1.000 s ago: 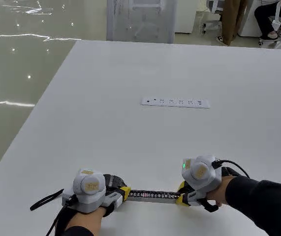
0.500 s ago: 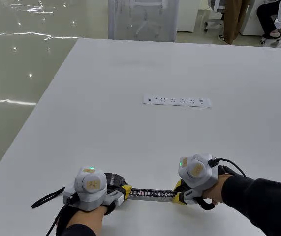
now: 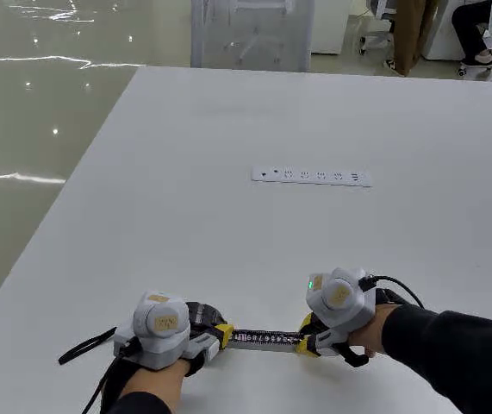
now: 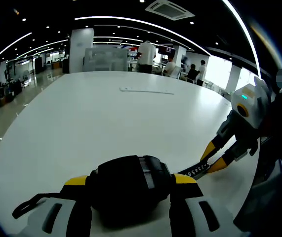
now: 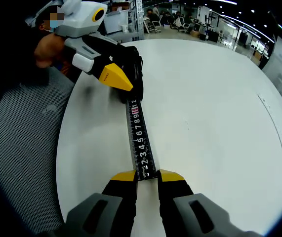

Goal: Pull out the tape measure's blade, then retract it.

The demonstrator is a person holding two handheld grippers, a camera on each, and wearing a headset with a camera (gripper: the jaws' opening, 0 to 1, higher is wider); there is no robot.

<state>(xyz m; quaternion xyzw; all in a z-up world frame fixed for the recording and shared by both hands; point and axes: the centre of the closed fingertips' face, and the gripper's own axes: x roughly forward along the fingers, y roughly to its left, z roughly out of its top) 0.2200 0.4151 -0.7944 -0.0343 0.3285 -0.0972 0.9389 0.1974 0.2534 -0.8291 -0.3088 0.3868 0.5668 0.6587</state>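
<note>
Right gripper (image 5: 147, 176) has its jaws closed on the tip of the blade (image 5: 140, 138), which runs straight ahead of it across the white table (image 3: 271, 112) to the black case (image 5: 132, 74). Left gripper (image 4: 131, 185) clamps that case between its jaws, with the strap (image 4: 29, 207) trailing off to its left. Compared with a second ago, the right gripper sits nearer the left one and less printed blade shows between them; the case has hardly shifted. I judge the pull-out is done and the retraction is underway, fed back under control. What remains is closing the gap and releasing the tip at the case mouth. A power strip (image 3: 312, 177) lies well ahead of both.
</note>
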